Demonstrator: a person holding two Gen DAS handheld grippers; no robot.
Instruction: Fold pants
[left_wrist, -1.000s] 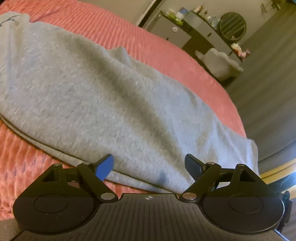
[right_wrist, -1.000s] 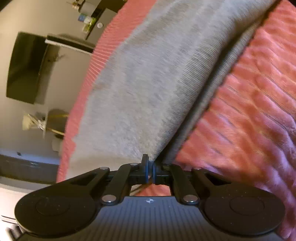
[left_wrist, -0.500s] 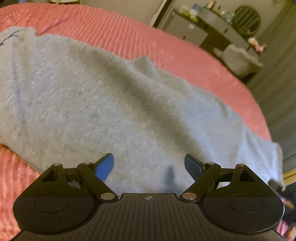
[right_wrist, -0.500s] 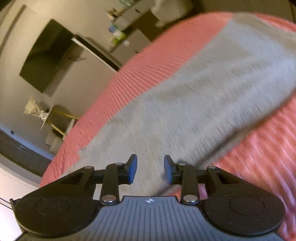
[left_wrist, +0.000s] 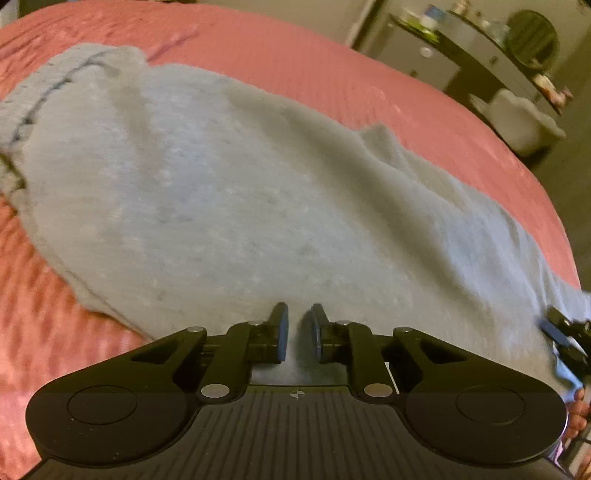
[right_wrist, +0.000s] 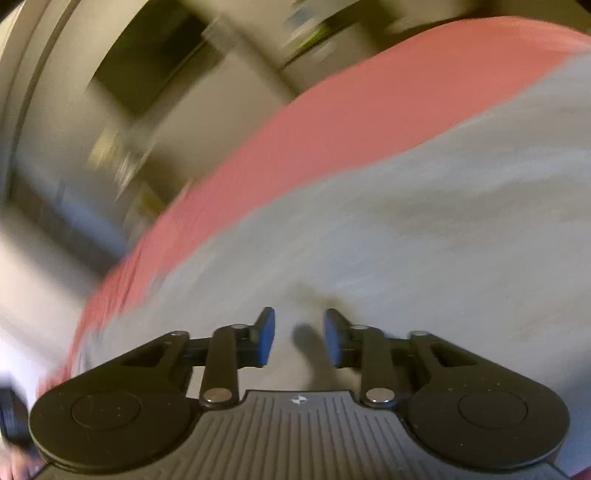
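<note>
Grey sweatpants (left_wrist: 229, 206) lie folded lengthwise across a pink ribbed bedspread (left_wrist: 332, 74). The waistband end with a dark drawstring sits at the far left. My left gripper (left_wrist: 298, 332) hovers over the near edge of the pants, its jaws nearly closed with a narrow gap, and grey fabric shows between them. My right gripper (right_wrist: 298, 338) is open over the pants (right_wrist: 424, 240) in a blurred view, holding nothing. The right gripper's tip also shows at the right edge of the left wrist view (left_wrist: 565, 336).
The bed's far edge curves past the pants. Beyond it stand a dark dresser with a round mirror (left_wrist: 532, 33), a white chair (left_wrist: 517, 118) and a wall television (right_wrist: 147, 70).
My left gripper moved over the pants and narrowed its jaws from wide open. My right gripper let go of the pants edge, opened, and swung over the fabric.
</note>
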